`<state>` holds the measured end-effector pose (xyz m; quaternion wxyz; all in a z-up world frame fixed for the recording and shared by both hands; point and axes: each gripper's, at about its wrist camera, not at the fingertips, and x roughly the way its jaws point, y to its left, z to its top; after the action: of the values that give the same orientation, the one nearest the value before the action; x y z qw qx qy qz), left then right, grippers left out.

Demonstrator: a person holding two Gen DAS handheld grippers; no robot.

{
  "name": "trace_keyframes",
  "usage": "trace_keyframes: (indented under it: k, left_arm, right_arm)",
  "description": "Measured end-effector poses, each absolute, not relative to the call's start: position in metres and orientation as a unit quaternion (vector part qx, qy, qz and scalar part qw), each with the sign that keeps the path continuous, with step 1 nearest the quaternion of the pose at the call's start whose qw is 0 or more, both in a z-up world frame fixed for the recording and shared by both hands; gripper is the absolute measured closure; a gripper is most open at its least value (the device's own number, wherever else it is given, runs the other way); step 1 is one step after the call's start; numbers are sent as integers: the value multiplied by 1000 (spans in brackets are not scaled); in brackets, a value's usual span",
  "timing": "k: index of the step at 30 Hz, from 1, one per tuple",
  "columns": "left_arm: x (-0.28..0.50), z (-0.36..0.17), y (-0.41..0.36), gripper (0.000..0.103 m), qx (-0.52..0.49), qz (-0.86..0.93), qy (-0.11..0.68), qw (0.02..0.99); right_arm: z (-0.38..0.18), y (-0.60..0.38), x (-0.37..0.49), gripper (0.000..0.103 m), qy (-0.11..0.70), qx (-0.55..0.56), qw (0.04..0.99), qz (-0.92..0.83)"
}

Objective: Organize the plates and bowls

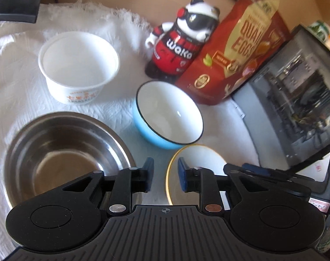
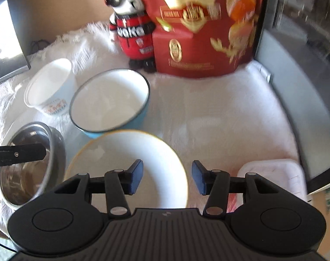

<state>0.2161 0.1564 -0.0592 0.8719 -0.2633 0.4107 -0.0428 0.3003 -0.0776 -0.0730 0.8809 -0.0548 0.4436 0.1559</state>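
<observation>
A white plate with a gold rim (image 2: 130, 163) lies flat on the white cloth (image 2: 219, 119) that covers the desk. In the right wrist view it sits just under the right hand-held gripper (image 2: 167, 178), whose blue-padded fingers are spread apart with nothing between them, hovering over the plate's near edge without touching it.

At 11 o'clock from the plate, just beside it, stands a blue bowl (image 2: 110, 102) with a white inside and a dark rim. At 10 o'clock from the blue bowl is a white paper cup-bowl (image 2: 49, 87) with orange print on its side. At 9 o'clock from the plate sits a steel bowl (image 2: 32, 165), empty and shiny.

In the left wrist view the left hand-held gripper (image 1: 166, 174) hangs between the steel bowl (image 1: 64, 152) and the plate (image 1: 199, 163). Its fingers stand a narrow gap apart and grip nothing. One of its black fingers also shows over the steel bowl in the right wrist view.

Behind the bowls, at 12 o'clock, a panda figure (image 1: 182, 41) in red leans by a red bag of quail eggs (image 1: 236, 50). At 3 o'clock stands a dark glass-fronted box (image 1: 295, 100). A pale plastic tray (image 2: 273, 178) rests at the plate's 3 o'clock.
</observation>
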Motion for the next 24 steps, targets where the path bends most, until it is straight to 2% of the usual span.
trace_keyframes:
  k: [3, 10, 14, 17, 20, 24]
  left_arm:
    - [208, -56, 171, 90, -274, -53, 396, 875]
    - [214, -32, 184, 92, -261, -64, 358, 894]
    - [244, -25, 185, 91, -246, -68, 382, 888]
    - [273, -36, 187, 90, -231, -43, 418, 878]
    - [297, -54, 185, 90, -236, -10, 472, 849]
    - [320, -70, 173, 88, -214, 5, 492, 844]
  right_arm:
    - [-60, -63, 286, 48, 409, -68, 897, 151]
    - [-34, -37, 282, 48, 413, -44, 894, 168]
    - [-19, -38, 303, 46, 428, -32, 888, 162]
    - [-14, -45, 326, 40, 438, -20, 882, 172]
    - [-22, -54, 354, 40, 456, 4, 875, 163]
    - [-42, -58, 381, 40, 481, 23, 858, 181]
